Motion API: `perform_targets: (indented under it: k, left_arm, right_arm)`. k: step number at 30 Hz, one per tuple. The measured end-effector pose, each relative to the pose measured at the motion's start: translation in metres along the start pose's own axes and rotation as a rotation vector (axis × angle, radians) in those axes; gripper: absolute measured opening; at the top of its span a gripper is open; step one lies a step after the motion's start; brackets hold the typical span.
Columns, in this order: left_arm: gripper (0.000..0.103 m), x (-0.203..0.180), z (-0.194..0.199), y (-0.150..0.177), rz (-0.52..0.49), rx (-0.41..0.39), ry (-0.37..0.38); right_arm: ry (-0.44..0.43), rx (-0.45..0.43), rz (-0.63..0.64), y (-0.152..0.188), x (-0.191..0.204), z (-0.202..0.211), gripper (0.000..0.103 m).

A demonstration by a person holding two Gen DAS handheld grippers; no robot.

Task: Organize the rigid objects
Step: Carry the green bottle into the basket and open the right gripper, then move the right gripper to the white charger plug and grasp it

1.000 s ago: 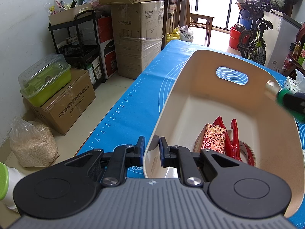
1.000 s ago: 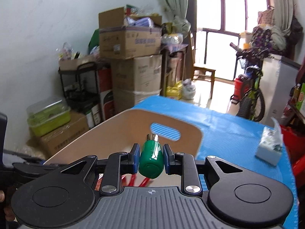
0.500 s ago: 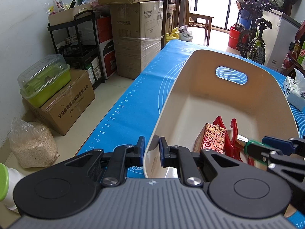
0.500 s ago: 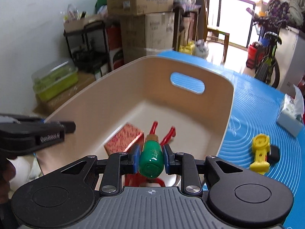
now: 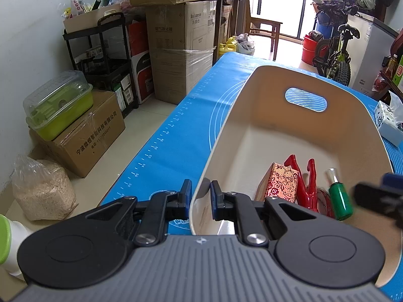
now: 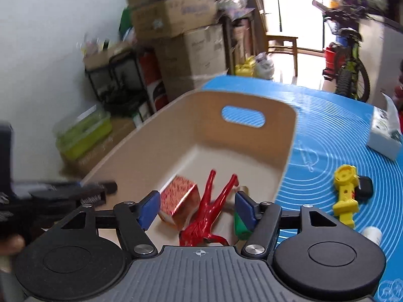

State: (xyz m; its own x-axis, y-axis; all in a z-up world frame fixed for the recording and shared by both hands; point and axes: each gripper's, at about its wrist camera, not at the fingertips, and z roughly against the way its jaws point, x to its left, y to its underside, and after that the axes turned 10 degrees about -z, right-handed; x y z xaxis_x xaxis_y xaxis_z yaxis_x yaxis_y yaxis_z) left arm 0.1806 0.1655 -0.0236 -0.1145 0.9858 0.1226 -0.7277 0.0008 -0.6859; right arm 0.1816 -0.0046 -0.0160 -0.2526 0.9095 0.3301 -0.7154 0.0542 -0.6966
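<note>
A cream bin (image 5: 254, 105) (image 6: 176, 136) stands on the blue mat. My left gripper (image 5: 199, 192) is shut on the bin's near left rim. In the bin lie a patterned red box (image 5: 279, 183) (image 6: 180, 197), a red figure (image 5: 306, 183) (image 6: 210, 209) and a green bottle (image 5: 340, 198) (image 6: 240, 227). My right gripper (image 6: 199, 210) is open above these things, with the green bottle behind its right finger; it shows blurred at the right edge of the left wrist view (image 5: 380, 196).
A yellow toy (image 6: 346, 195) with a black part and a white cap (image 6: 372, 234) lie on the mat (image 6: 327, 130) right of the bin. A tissue pack (image 5: 388, 123) (image 6: 384, 136) lies farther right. Boxes, a shelf and a bicycle stand beyond the table.
My right gripper carried the green bottle over the bin, lowered it and opened; the bottle now lies in the bin. My left gripper has kept its hold on the rim.
</note>
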Motion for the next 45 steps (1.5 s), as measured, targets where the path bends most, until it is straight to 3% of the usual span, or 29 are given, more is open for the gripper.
perform_targets:
  k: [7, 17, 26, 32, 38, 45]
  left_arm:
    - [0.018, 0.0, -0.001, 0.001, 0.001, 0.0, 0.0]
    - [0.018, 0.0, -0.001, 0.001, 0.002, 0.001, 0.001]
    - [0.018, 0.001, -0.001, 0.0, -0.002, 0.0, -0.002]
    - [0.018, 0.001, -0.002, 0.001, -0.004, 0.0, -0.003]
    - [0.018, 0.002, -0.001, 0.001, -0.008, -0.001, -0.005]
    - [0.018, 0.001, 0.0, 0.001, -0.015, -0.002, -0.009]
  right_arm:
    - [0.031, -0.098, -0.058, -0.005, -0.03, 0.04, 0.093]
    - [0.186, -0.066, -0.12, 0.013, -0.095, 0.059, 0.095]
    - [0.339, -0.007, -0.172, 0.054, -0.139, 0.051, 0.097]
    - [0.339, 0.029, -0.254, 0.064, -0.157, 0.035, 0.097]
    - [0.345, 0.057, -0.235, 0.077, -0.159, 0.013, 0.097]
    - [0.362, 0.021, -0.22, 0.078, -0.155, -0.002, 0.097]
